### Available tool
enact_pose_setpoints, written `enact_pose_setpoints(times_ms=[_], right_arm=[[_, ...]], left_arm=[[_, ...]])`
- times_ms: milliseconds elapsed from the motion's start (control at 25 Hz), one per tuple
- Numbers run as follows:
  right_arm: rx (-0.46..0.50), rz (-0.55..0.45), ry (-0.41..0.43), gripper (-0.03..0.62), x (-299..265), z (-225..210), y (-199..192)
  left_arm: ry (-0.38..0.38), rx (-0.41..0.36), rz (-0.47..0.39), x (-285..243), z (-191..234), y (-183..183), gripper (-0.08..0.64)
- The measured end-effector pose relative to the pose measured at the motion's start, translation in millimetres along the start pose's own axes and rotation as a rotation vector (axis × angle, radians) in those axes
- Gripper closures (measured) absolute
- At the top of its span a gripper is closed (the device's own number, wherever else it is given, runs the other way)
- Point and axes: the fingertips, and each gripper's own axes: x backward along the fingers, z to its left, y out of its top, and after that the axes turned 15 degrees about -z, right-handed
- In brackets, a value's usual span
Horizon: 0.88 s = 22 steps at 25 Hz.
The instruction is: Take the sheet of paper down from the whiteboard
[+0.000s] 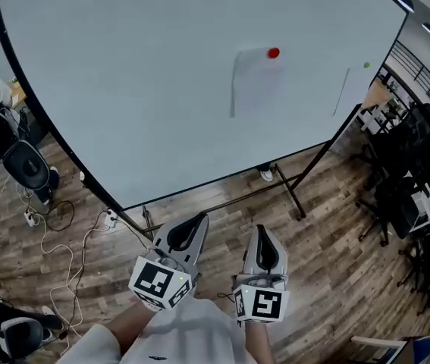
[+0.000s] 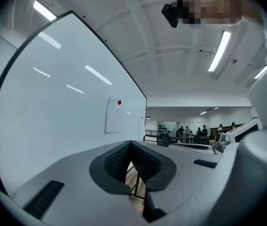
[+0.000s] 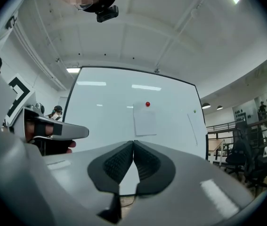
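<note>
- Your left gripper (image 1: pixel 197 220) is held low in front of you. Its jaws are pressed together at the tips, with nothing between them; the left gripper view confirms this (image 2: pixel 131 145).
- Your right gripper (image 1: pixel 263 233) sits just beside it, clenched the same way and also empty (image 3: pixel 133 143).
- Both grippers point toward the whiteboard (image 1: pixel 123 89) and are well apart from it.
- The sheet of paper (image 1: pixel 254 82) hangs flat on the right half of the board, above and beyond your right gripper. It shows in both gripper views too (image 2: pixel 113 117) (image 3: pixel 145 120).
- A red magnet (image 1: pixel 274 52) pins the sheet near its top right corner.
- A second sheet (image 1: pixel 351 89) hangs near the board's right edge, under a small green magnet (image 1: pixel 366 65).
- The board stands on a dark frame over a wooden floor (image 1: pixel 328 233).
- Black chairs (image 1: pixel 408 165) crowd the right side, and cables (image 1: pixel 59 233) trail across the floor at the left.
</note>
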Motion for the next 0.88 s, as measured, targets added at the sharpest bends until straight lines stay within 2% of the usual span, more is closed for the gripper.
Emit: enact_pose_setpoints(times_ms=[160, 400, 680, 880], right_arm=[[0.031, -0.027, -0.031, 0.581, -78.2, -5.1, -12.2], [0.053, -0.028, -0.062, 0.581, -143.2, -16.9, -23.9], [0.062, -0.015, -0.016, 0.581, -170.4, -40.6, -27.4], [0.051, -0.019, 0.031, 0.581, -178.2, -47.7, -28.5]], left_arm=[[-0.036, 0.009, -0.019, -55.9, 54.9, 8.3, 0.554], [-0.078, 0.035, -0.018, -106.2, 90.5, 6.1, 0.554], [-0.064, 0.050, -0.002, -143.9, 93.7, -4.5, 0.554], [-0.054, 0.026, -0.003, -157.2, 87.0, -0.9, 0.554]])
